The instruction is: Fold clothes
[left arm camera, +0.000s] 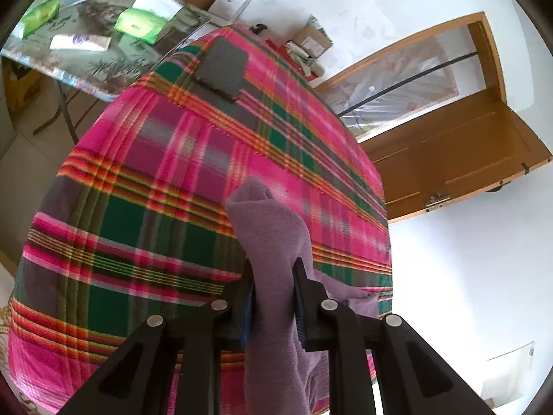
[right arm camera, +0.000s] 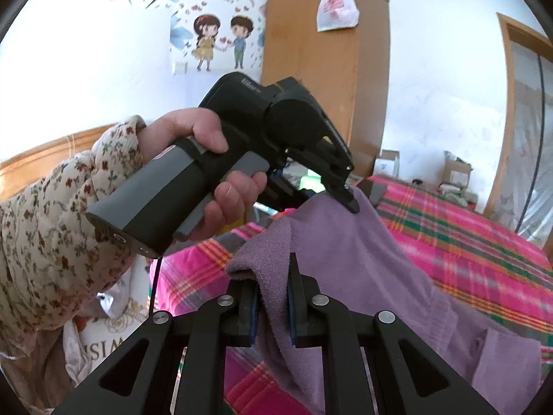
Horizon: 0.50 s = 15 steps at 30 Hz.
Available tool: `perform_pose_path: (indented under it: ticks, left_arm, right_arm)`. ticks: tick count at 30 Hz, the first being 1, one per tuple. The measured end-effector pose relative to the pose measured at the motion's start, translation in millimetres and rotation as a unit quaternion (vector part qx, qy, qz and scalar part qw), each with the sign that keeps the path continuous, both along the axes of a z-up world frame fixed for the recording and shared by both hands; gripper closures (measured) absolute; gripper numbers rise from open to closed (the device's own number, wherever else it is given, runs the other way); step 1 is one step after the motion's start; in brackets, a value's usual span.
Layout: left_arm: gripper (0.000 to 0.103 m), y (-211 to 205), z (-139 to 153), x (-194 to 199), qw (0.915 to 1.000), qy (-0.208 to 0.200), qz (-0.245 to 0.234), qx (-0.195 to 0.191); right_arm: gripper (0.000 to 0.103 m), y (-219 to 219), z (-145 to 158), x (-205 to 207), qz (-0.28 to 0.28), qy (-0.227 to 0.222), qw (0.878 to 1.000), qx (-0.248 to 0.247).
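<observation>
Bed with a pink-green plaid blanket [left arm camera: 166, 180], flat woven, spreads beyond both sets of fingers; white walls, a wooden door [left arm camera: 459, 145], a cluttered side table [left arm camera: 86, 55] far ahead-left. Left gripper [left arm camera: 274, 294] and right gripper [right arm camera: 273, 306] each pinch a fuzzy purple garment [right arm camera: 363, 269], probably a fleece top, lifted off the blanket and draping rightward past the right fingers.

Both grippers [left arm camera: 274, 276] [right arm camera: 273, 273] clamped, raised.

Left gripper [right arm camera: 349, 195]: matte black housing, grey handle, thin black cable, white lettering on top. Left hand [right arm camera: 221, 180]: bare skin; cream sleeve [right arm camera: 52, 235] printed with small red-brown flowers. Right gripper [right arm camera: 273, 297]: black linkage arms, silver pivot screws, blue-edged pads.
</observation>
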State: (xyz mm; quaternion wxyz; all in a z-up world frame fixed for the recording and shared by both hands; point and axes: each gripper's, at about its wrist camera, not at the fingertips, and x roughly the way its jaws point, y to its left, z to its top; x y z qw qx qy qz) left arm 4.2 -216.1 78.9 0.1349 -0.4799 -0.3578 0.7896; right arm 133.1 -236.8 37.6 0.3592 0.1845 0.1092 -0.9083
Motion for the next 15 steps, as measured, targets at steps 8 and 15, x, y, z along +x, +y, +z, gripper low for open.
perform_pose_path:
  ticks: [8, 15]
  left_arm:
    - [0.084, 32.0, 37.5, -1.8, 0.9997, 0.024, -0.003, 0.000]
    - [0.084, 67.9, 62.2, -8.9, 0.9992, 0.034, -0.019, -0.006]
  right_arm:
    - [0.090, 34.0, 28.7, 5.6, -0.025, 0.019, 0.999, -0.041]
    - [0.090, 68.3, 49.5, 11.7, -0.047, 0.022, 0.996, -0.075]
